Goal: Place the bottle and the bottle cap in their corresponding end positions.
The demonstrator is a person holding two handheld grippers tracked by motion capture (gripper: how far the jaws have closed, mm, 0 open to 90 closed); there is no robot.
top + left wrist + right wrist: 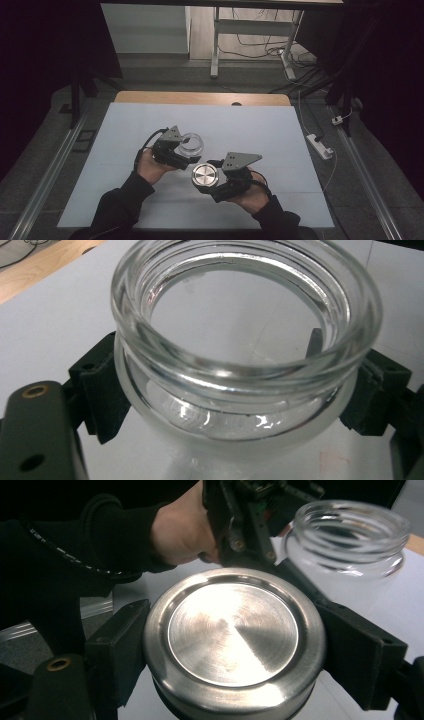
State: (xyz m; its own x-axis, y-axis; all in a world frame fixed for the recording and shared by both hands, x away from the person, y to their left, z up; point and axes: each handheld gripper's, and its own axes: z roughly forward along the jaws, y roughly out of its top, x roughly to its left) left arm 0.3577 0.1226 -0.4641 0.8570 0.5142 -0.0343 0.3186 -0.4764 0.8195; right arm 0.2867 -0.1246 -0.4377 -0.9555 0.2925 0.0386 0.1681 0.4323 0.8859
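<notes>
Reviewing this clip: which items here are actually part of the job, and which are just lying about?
In use:
- glass jar, open, clamped in the left claw
- metal lid, clamped in the right claw, off the jar

Lying about:
- white power strip on the floor right of the table
- cables on the floor beyond the table
- white frame legs beyond the table
</notes>
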